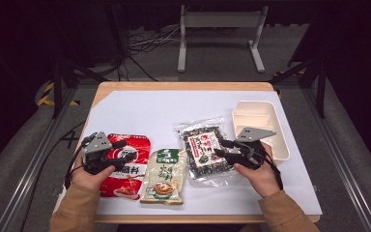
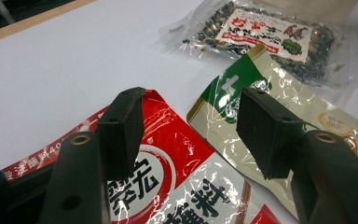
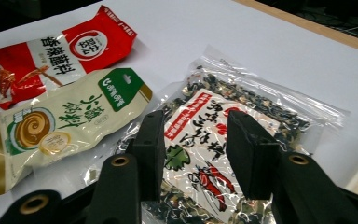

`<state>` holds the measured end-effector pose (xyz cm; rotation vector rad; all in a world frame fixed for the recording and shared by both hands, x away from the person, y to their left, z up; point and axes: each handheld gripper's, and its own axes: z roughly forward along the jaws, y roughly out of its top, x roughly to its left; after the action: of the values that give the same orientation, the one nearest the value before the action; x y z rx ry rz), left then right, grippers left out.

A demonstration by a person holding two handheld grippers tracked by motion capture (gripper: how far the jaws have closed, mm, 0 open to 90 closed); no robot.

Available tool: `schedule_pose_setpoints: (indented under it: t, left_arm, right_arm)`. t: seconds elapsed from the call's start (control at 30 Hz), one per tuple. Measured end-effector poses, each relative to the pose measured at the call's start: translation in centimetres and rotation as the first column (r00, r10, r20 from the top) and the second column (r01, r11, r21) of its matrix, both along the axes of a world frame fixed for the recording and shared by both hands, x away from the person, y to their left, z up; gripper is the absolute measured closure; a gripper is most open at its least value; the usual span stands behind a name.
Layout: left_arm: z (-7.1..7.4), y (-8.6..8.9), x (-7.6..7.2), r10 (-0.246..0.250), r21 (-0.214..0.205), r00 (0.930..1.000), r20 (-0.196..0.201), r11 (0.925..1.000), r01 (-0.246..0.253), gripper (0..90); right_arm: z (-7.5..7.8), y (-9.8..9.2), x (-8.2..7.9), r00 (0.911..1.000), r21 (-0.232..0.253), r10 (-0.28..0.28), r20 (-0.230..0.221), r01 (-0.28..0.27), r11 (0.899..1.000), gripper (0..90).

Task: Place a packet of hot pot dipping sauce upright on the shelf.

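Three food packets lie side by side on the white sheet. The red packet [image 1: 128, 166] [image 2: 168, 154] [image 3: 70, 44] is at the left, and my left gripper [image 1: 118, 155] [image 2: 191, 100] hangs open just over its top part, nothing between the jaws. In the middle lies a cream and green packet [image 1: 164, 175] [image 2: 279, 102] [image 3: 60, 121]. To its right is a clear bag of dark dried bits with a red and white label [image 1: 205, 147] [image 2: 265, 35] [image 3: 200, 130]. My right gripper [image 1: 220, 148] [image 3: 195, 119] stands open above that bag's label, holding nothing.
A cream lidless box [image 1: 260, 126] stands at the right, close behind my right hand. The white sheet [image 1: 154, 111] covers the wooden table [image 1: 183, 86]; its far half is bare. The front edge lies just behind the packets.
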<state>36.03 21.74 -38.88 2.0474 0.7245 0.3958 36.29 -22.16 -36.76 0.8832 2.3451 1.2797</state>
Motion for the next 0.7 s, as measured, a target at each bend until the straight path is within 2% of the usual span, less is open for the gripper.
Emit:
schedule_pose_setpoints:
  t: [0.17, 0.27, 0.33, 0.47, 0.57, 0.7]
  left_arm:
    - [0.2, -0.4, -0.1, -0.013, 0.016, 0.9998, -0.013, 0.9998, 0.013, 39.5]
    - [0.3, -0.4, -0.2, -0.004, 0.001, 0.9995, -0.032, 1.0000, 0.004, 37.4]
    - [0.3, -0.3, -0.2, -0.005, 0.003, 0.9998, -0.019, 1.0000, 0.005, 37.5]
    - [0.3, 0.0, -0.2, 0.000, -0.012, 0.9997, -0.025, 0.9999, -0.001, 36.9]
    - [0.4, 0.2, -0.1, 0.007, -0.018, 0.9997, -0.023, 0.9998, -0.008, 36.1]
    - [0.6, 0.3, -0.3, 0.014, -0.027, 0.9998, -0.017, 0.9995, -0.014, 35.1]
  right_arm:
    - [-0.1, 0.1, 0.0, 0.9996, 0.002, 0.023, -0.019, -0.023, 1.000, 56.1]
    - [-0.1, 0.5, -0.1, 0.9993, -0.016, 0.034, -0.016, -0.034, 0.999, 52.3]
    - [-0.1, 0.7, 0.0, 0.9990, -0.011, 0.038, -0.024, -0.038, 0.999, 50.3]
    - [0.0, 1.0, 0.2, 0.9963, -0.008, 0.058, -0.063, -0.058, 0.998, 47.7]
    - [0.4, 1.7, 0.6, 0.9907, -0.003, 0.088, -0.104, -0.088, 0.996, 45.1]
    - [0.9, 2.8, 0.7, 0.9898, -0.024, 0.115, -0.084, -0.117, 0.993, 43.5]
